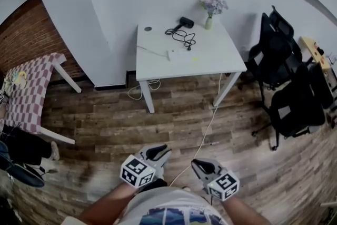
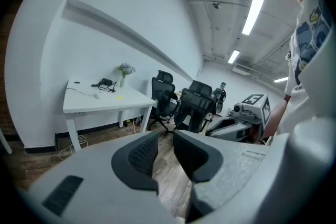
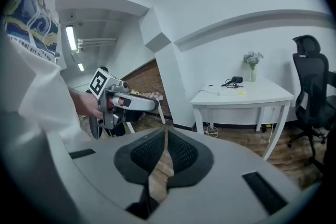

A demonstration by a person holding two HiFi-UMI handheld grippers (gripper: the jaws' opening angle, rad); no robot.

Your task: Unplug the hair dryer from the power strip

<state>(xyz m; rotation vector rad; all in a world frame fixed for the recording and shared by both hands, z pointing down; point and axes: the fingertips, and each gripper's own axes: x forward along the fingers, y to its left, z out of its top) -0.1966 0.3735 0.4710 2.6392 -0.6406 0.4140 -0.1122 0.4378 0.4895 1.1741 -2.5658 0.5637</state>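
L gripper (image 1: 159, 153): jaws partly apart, empty. R gripper (image 1: 200, 166): jaws closed, empty. Both are well apart from the white table (image 1: 224, 58), w/ hair dryer (image 1: 185, 22) at back and power strip (image 1: 178, 55) mid-top. A white cord (image 1: 208, 131) crosses the floor between; black chairs (image 1: 279, 55) at right.

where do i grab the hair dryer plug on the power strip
Probably the black plug itself, pinched from above where it meets the flat-lying white power strip, not the looped cord. It's too small here to judge its sides.
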